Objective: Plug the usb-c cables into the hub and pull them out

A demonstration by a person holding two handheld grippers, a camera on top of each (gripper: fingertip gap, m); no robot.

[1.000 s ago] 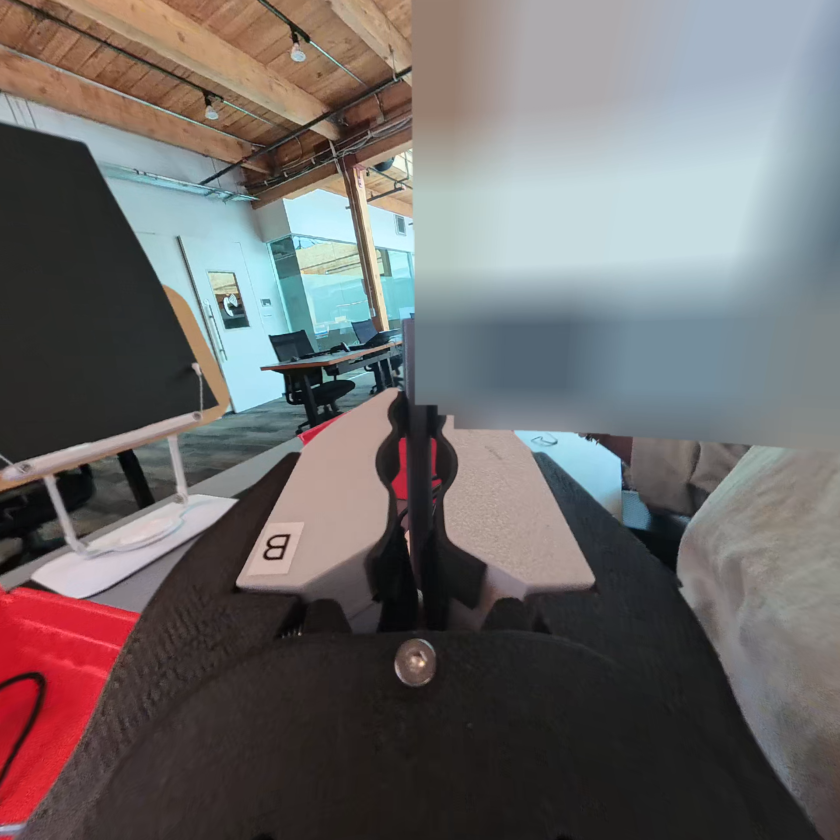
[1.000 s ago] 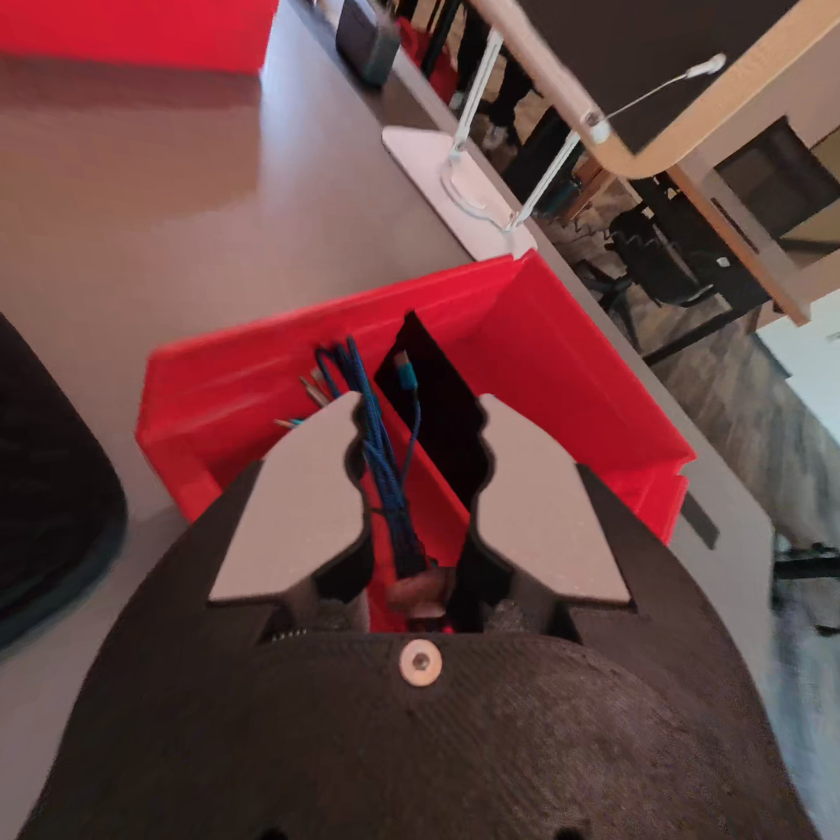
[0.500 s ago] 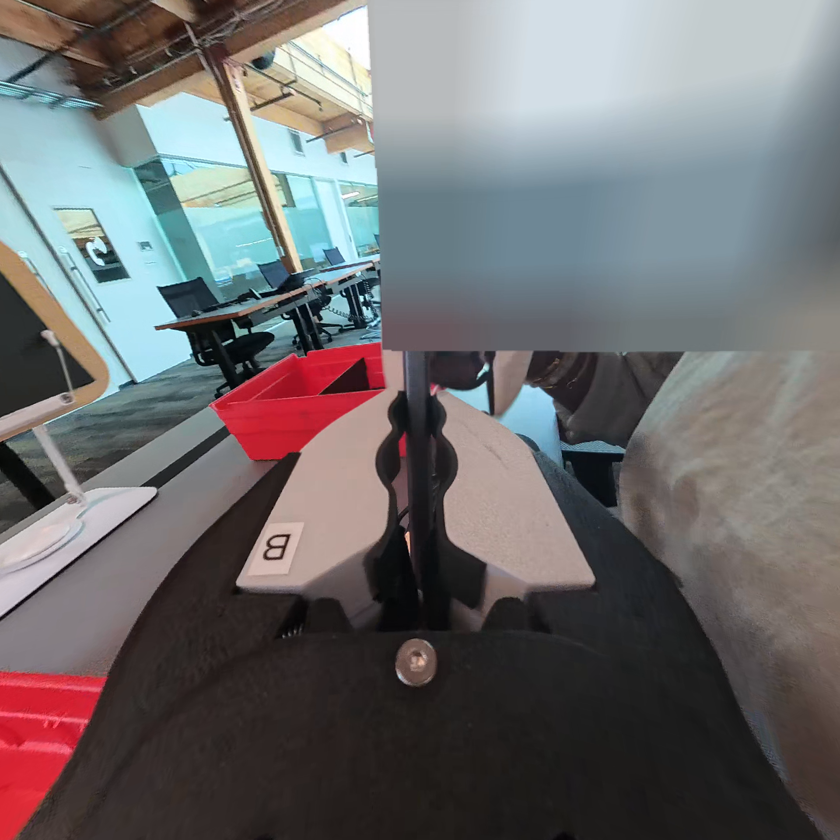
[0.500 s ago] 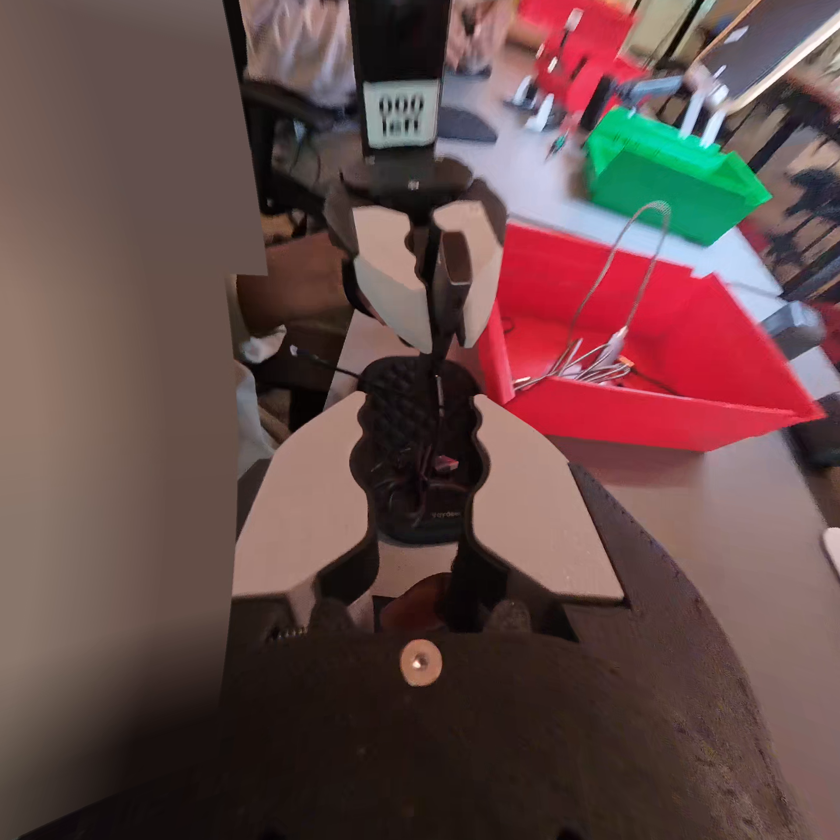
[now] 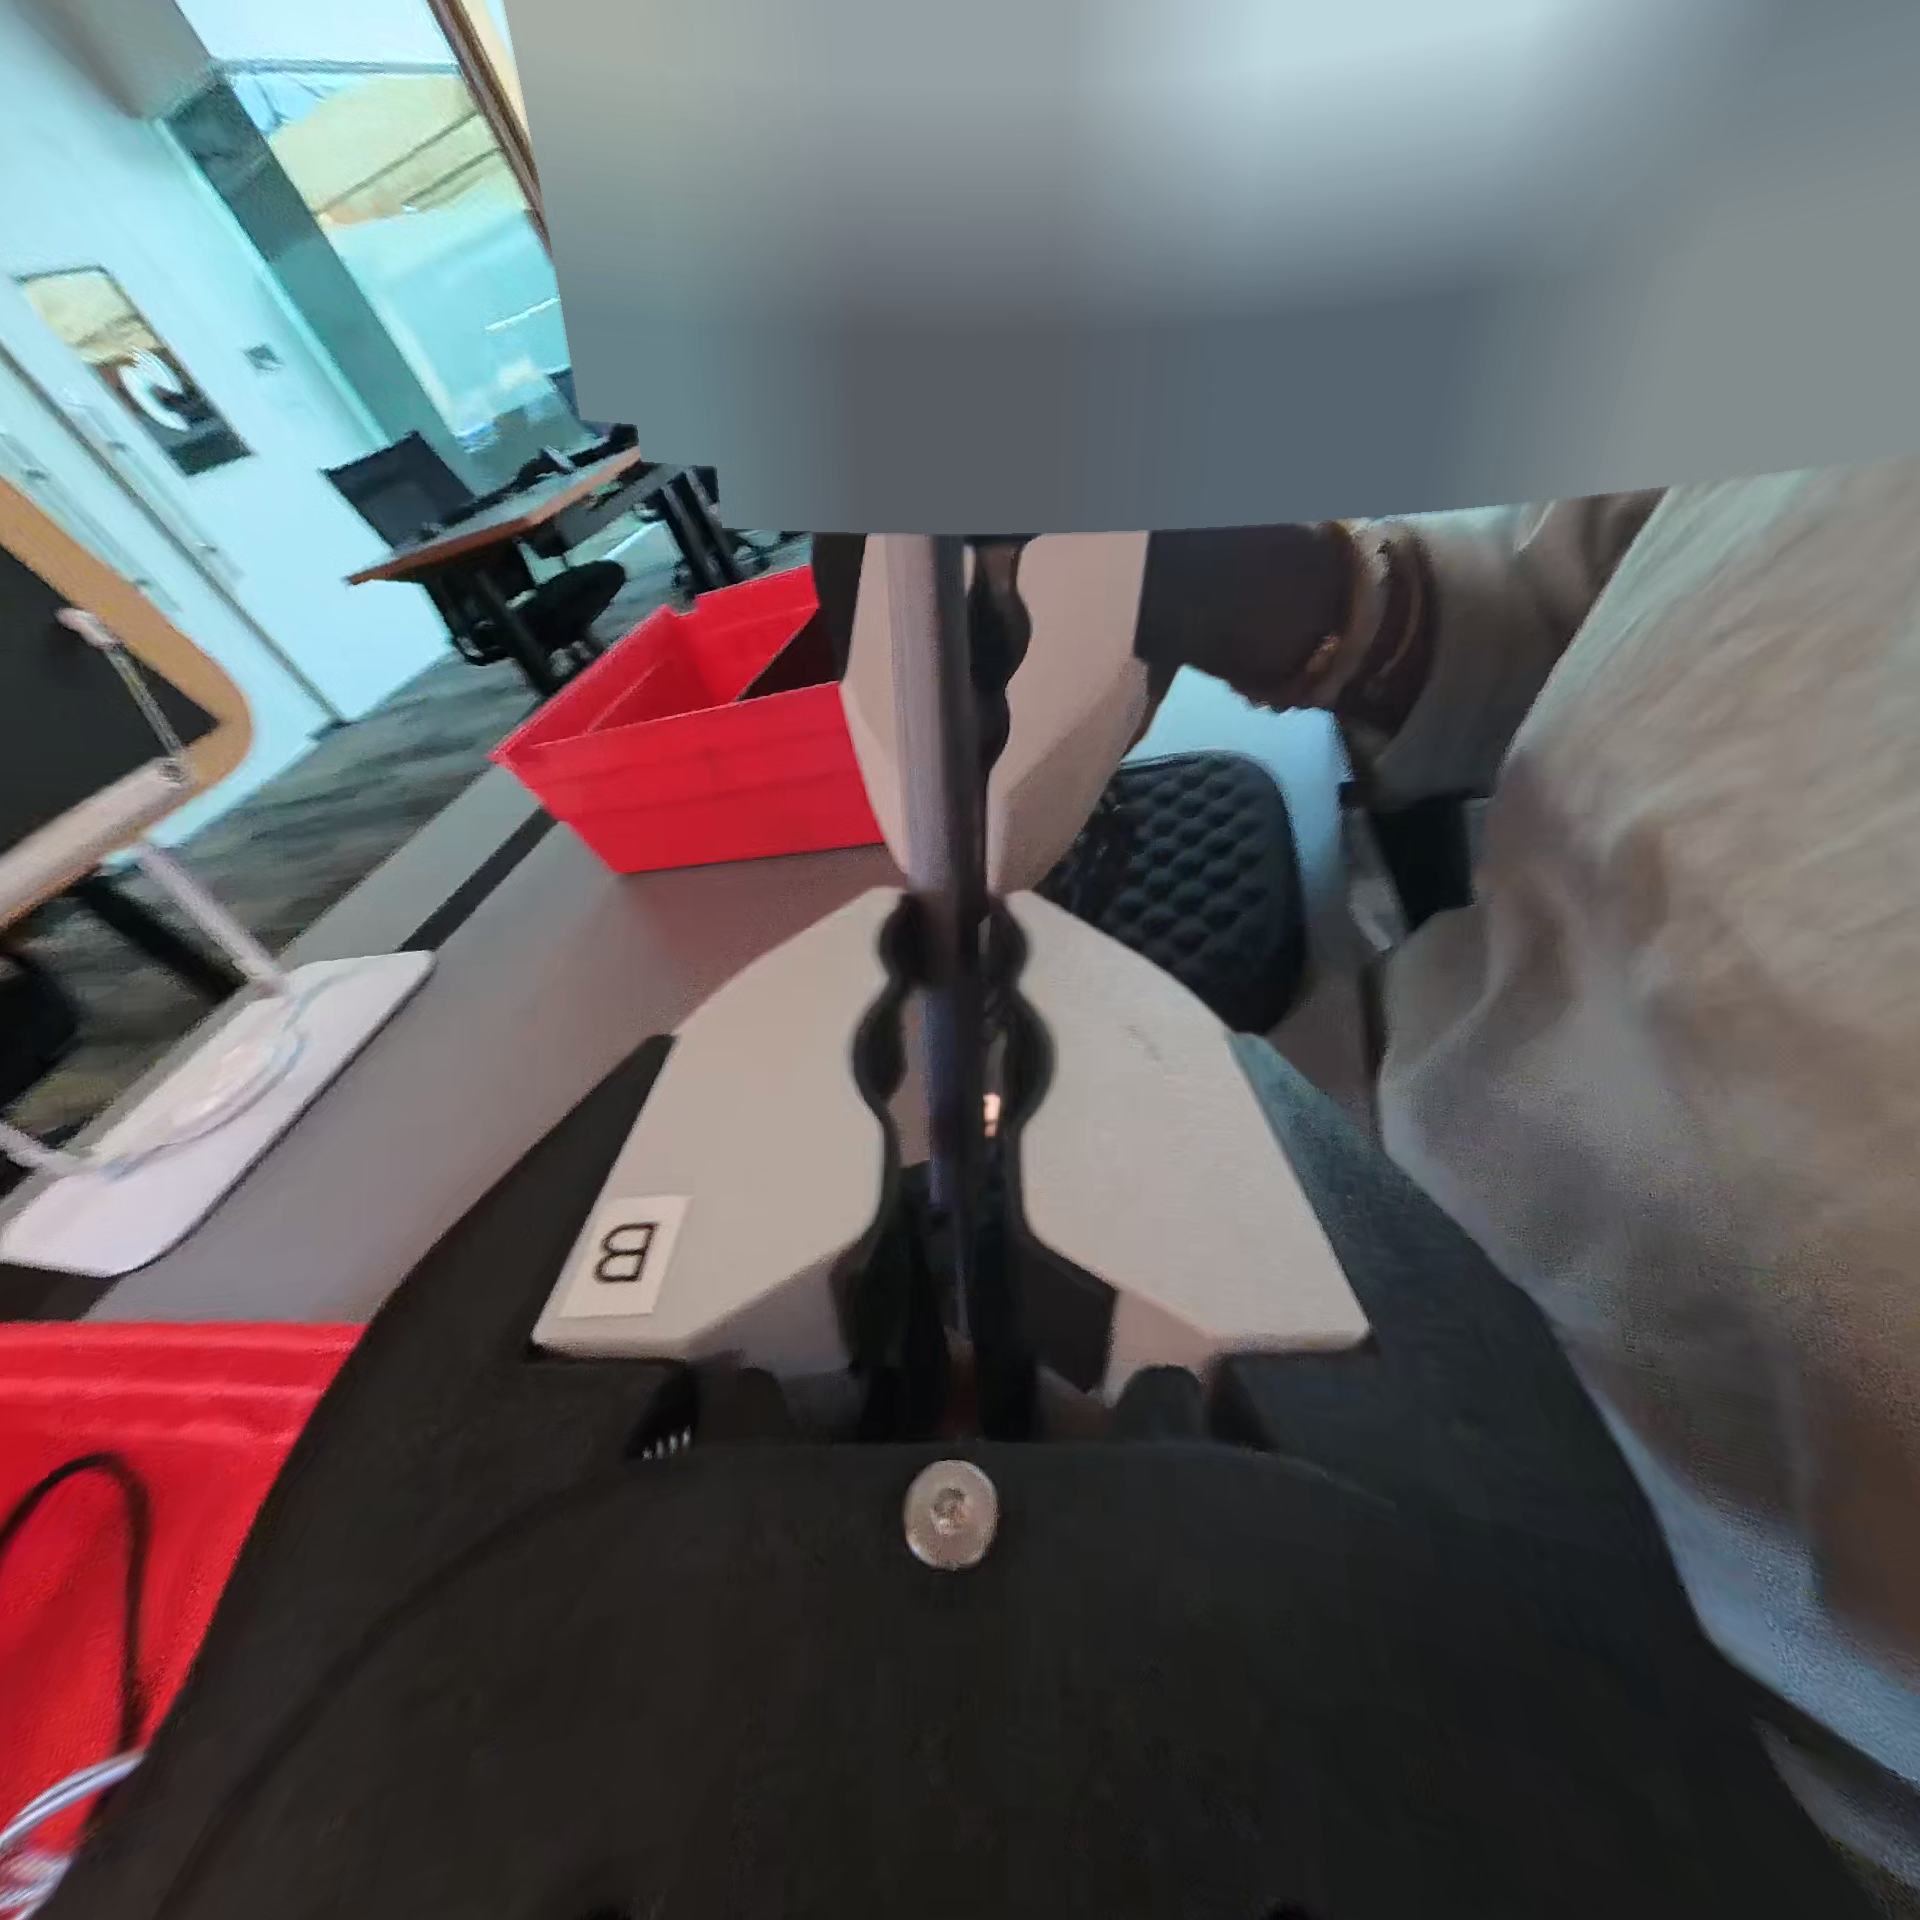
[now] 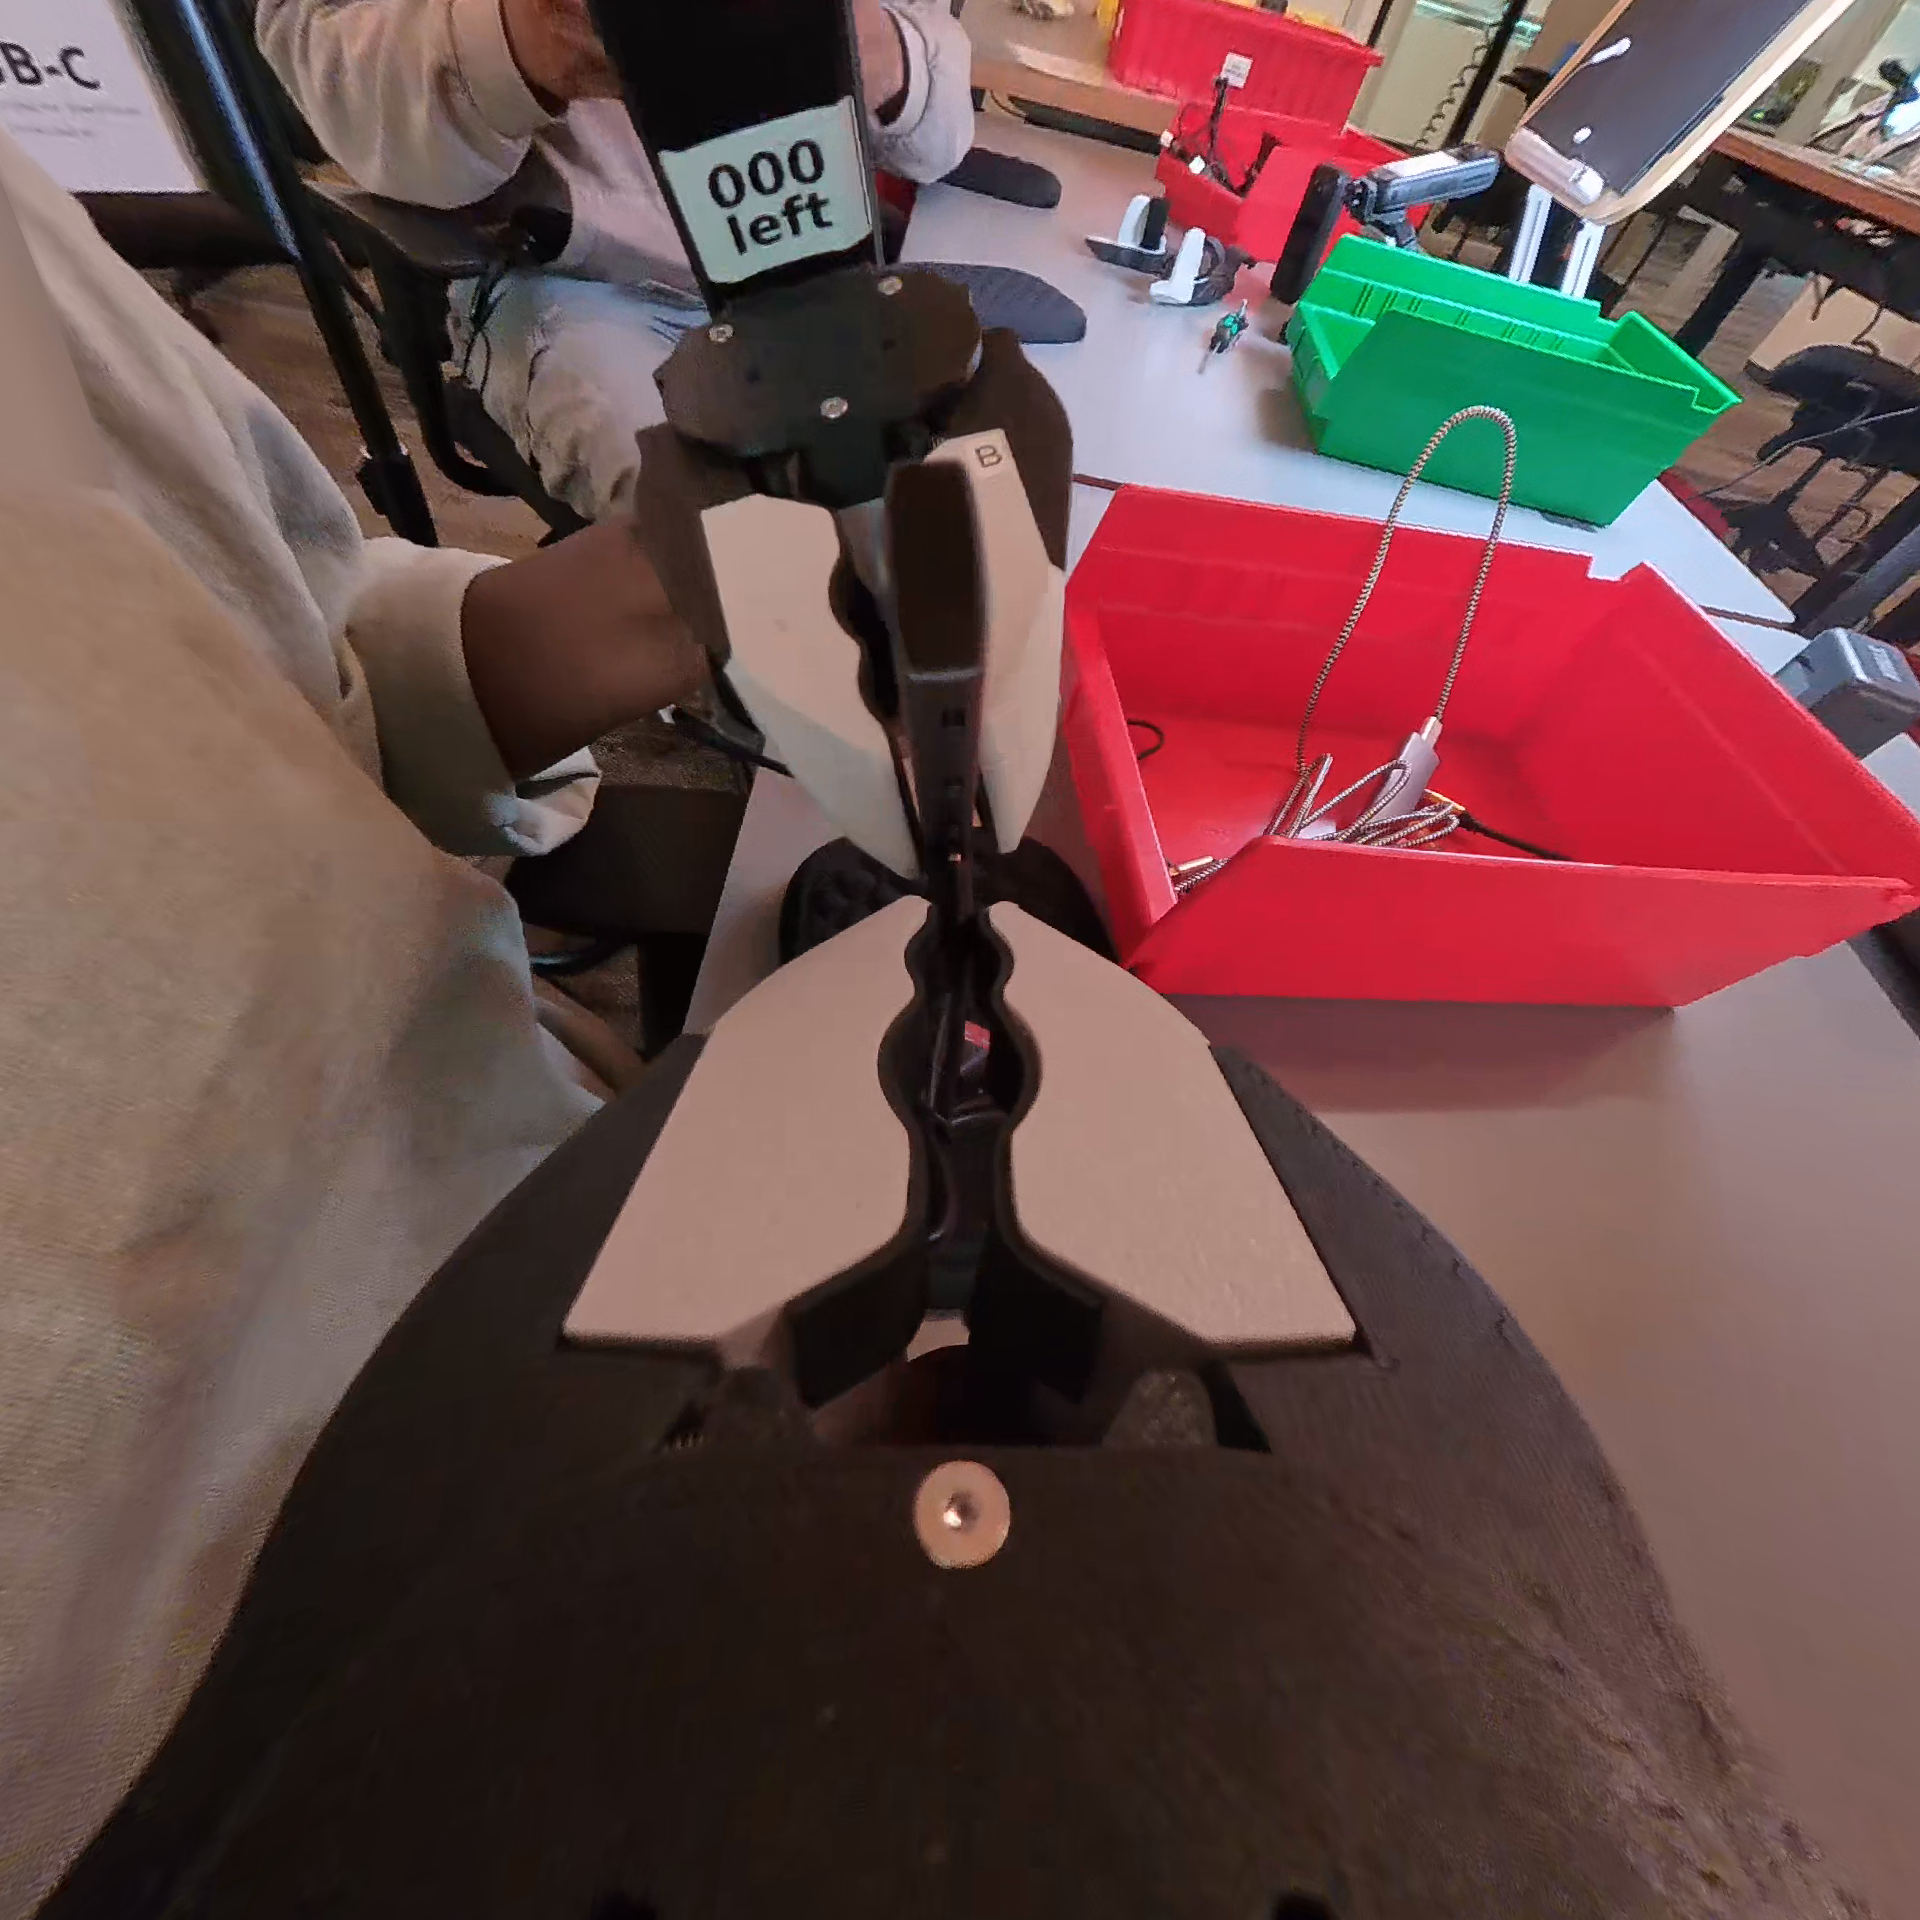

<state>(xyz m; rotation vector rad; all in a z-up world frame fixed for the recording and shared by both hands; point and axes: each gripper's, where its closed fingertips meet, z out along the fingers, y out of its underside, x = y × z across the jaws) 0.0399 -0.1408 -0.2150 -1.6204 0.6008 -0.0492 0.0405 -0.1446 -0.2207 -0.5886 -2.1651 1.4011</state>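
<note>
Right wrist view shows the hub (image 6: 940, 644), a slim dark bar, clamped edge-on in the left gripper (image 6: 940, 831) above the table's near edge. The right gripper (image 6: 958, 914) meets it tip to tip, clenched on a thin black cable (image 6: 948, 1049). Slight misalignment could jam or bend the plug. The plug tip and the port are hidden between the fingers. More cables lie in the red bin (image 6: 1455, 925).
</note>
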